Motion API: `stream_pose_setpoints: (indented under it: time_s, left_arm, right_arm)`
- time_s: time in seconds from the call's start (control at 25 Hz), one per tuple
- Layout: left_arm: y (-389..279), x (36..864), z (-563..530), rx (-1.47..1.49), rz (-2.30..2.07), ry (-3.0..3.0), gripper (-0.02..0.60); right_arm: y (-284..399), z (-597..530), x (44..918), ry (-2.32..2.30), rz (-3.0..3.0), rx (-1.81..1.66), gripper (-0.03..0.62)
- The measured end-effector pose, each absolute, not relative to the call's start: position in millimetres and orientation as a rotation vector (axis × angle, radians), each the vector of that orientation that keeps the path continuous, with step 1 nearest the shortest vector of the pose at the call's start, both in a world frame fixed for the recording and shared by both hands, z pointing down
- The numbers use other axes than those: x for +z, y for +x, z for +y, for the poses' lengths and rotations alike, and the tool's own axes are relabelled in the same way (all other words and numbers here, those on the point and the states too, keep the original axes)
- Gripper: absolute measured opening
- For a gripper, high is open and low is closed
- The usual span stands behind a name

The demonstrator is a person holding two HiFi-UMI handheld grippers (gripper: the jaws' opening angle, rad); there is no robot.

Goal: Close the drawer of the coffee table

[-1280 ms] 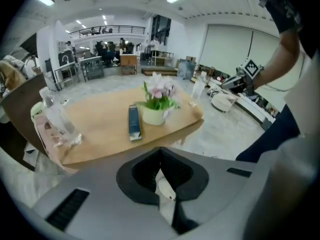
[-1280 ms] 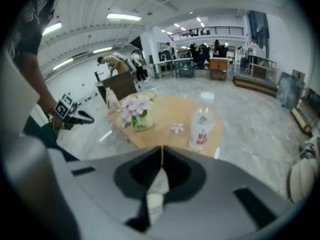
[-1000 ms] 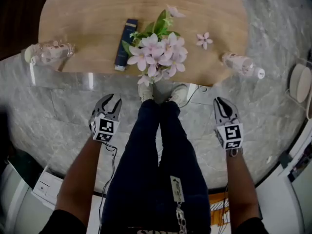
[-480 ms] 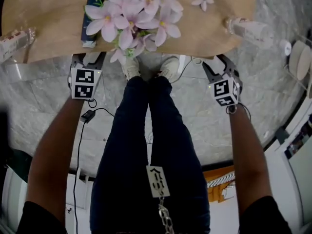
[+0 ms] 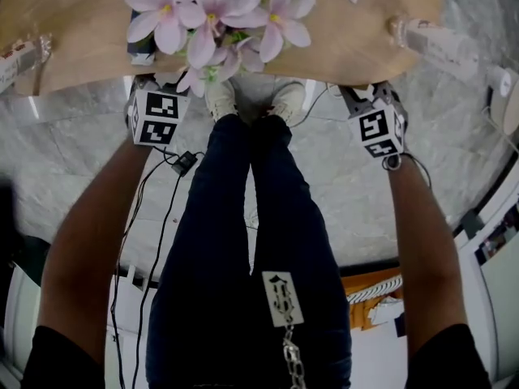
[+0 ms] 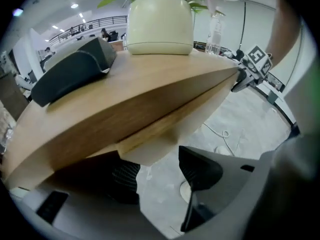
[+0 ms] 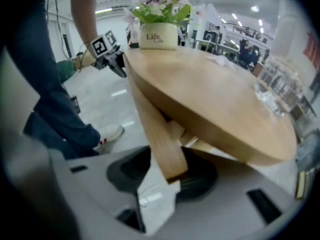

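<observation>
Right gripper view: right claw (image 7: 163, 174) closing around drawer front (image 7: 155, 129); left claw (image 6: 161, 176) spread.

I read this as a big open office hall: grey marbled floor (image 5: 73, 177), ceiling spotlights (image 6: 75, 6), a railed upper gallery (image 6: 107, 20). People (image 7: 244, 46) stand far behind.

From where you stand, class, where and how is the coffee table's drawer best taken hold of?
I'd grip the drawer front at its ends, coming from the person's side, just below the tabletop. The panel juts out from under the top with its lower edge free, and no handle shows.
</observation>
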State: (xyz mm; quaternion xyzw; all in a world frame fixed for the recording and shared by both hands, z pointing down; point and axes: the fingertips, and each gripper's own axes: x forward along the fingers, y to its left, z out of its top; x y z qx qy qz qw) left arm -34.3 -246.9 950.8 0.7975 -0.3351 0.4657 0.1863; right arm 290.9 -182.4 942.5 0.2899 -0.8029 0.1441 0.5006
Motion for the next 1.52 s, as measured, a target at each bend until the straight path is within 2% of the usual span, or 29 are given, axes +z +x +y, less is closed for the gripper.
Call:
stream_pose_setpoints:
  time_s: [0.48,1.52]
  left_arm:
    - [-43,950,-222,1.527,-0.867,2.257,0.194]
    - [-62,952,-132,1.607,-0.758,2.151,0.181]
  right_arm:
    - [291,-159,943,0.604,-1.908,0.33,0.144]
    - [272,-67,947,0.537,-1.866,0.354,0.133]
